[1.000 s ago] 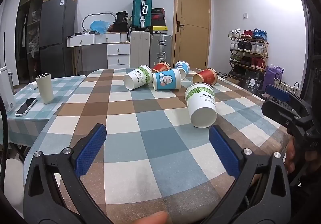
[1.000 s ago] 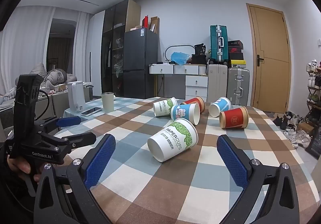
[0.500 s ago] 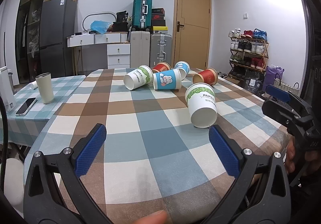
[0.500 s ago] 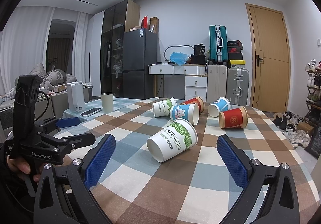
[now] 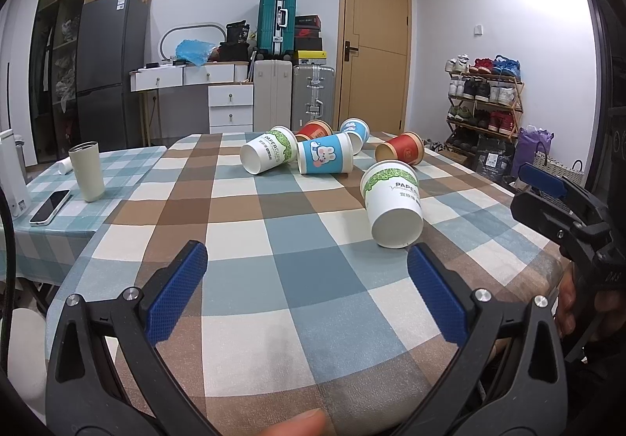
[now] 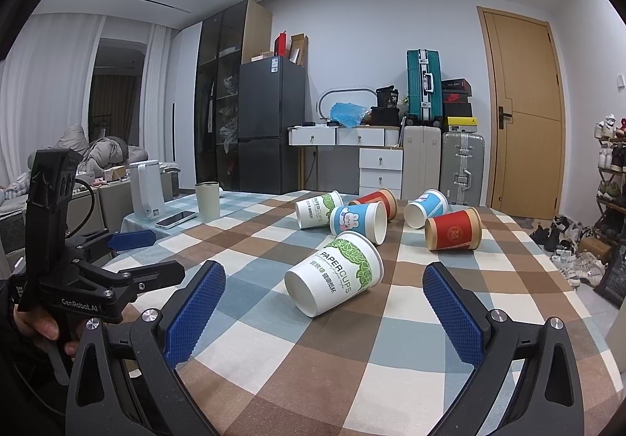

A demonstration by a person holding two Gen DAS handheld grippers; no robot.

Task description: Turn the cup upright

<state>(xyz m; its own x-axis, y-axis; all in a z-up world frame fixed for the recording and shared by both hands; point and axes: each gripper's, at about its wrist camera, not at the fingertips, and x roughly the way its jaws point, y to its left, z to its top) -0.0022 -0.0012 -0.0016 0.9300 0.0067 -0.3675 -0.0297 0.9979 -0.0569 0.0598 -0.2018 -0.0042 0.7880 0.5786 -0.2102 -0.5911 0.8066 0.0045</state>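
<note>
Several paper cups lie on their sides on a checkered table [image 5: 242, 240]. The nearest is a white and green cup [image 5: 393, 203], also in the right wrist view [image 6: 336, 277], its base toward me. Behind it lie a second white and green cup [image 5: 268, 154], a blue bunny cup [image 5: 324, 159], a red cup [image 5: 401, 153], another blue cup [image 5: 355, 130] and another red cup [image 5: 313, 129]. My left gripper [image 5: 309, 291] is open and empty near the table's front edge. My right gripper [image 6: 322, 309] is open and empty, just short of the nearest cup.
A cream tumbler [image 5: 87, 171], a phone [image 5: 50, 206] and a white kettle [image 6: 146, 189] stand on the left side table. Drawers, suitcases, a fridge and a door line the far wall. A shoe rack [image 5: 483, 99] stands at the right.
</note>
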